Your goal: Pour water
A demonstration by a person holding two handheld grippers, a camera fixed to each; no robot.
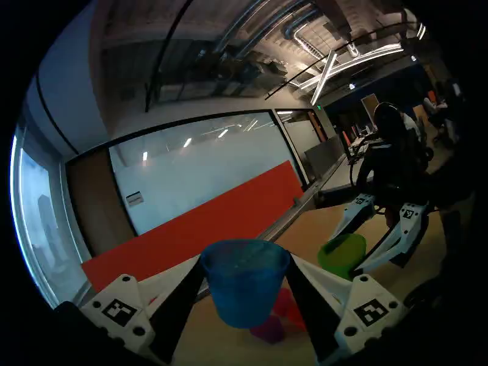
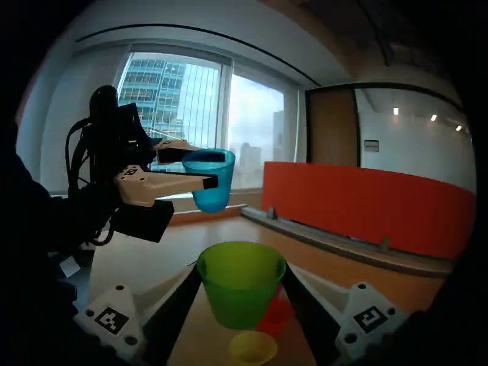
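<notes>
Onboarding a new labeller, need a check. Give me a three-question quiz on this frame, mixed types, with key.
1. True or false: the left gripper holds the translucent green plastic cup.
2. The translucent blue plastic cup is: A) lying on the wooden table, B) gripped above the table, C) nested inside the green cup.
3. Fill in: in the right gripper view, a small red cup and a small ____ one sit under the right gripper.
Key: 1 false; 2 B; 3 yellow cup.
</notes>
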